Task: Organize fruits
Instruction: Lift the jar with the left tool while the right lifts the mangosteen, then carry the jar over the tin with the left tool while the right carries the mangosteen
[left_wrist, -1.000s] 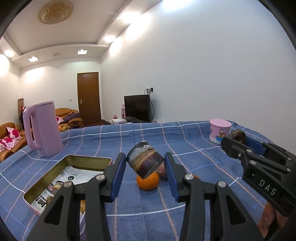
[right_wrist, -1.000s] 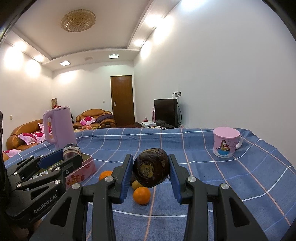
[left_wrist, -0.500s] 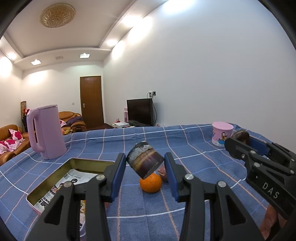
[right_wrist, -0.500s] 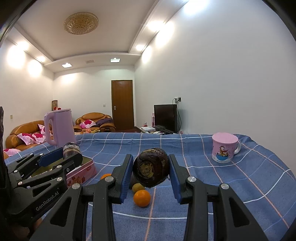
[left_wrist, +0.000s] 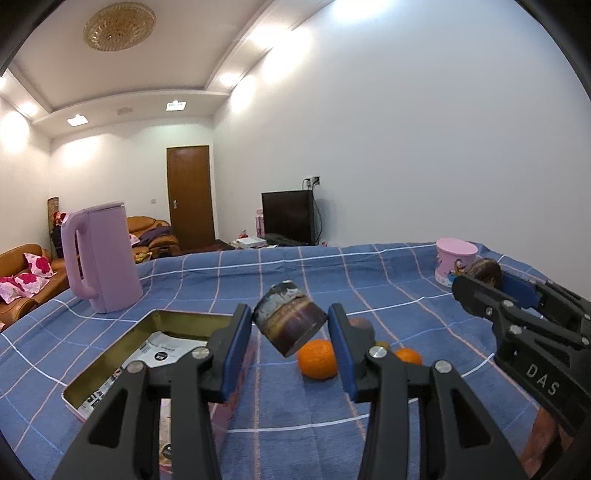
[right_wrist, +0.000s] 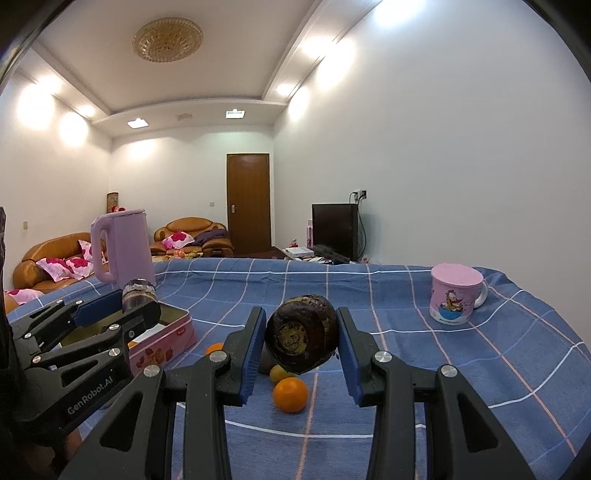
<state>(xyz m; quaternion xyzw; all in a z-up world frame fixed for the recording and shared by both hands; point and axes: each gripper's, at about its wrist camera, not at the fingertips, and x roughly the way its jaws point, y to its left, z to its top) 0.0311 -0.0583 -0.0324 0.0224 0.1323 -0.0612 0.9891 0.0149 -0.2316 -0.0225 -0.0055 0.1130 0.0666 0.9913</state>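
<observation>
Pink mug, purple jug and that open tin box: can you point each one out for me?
pink mug (right_wrist: 453, 295): right wrist view, on its cartoon-printed side.
purple jug (left_wrist: 105, 258): left wrist view, middle of its body.
tin box (left_wrist: 184, 320): left wrist view, inside of its far wall.

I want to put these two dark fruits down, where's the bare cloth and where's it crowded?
Bare cloth lies between the kettle and the mug, across the far half of the table, and near the right tool below the mug. Crowded: the oranges in the middle beside the tin. The tin itself holds papers.
</observation>
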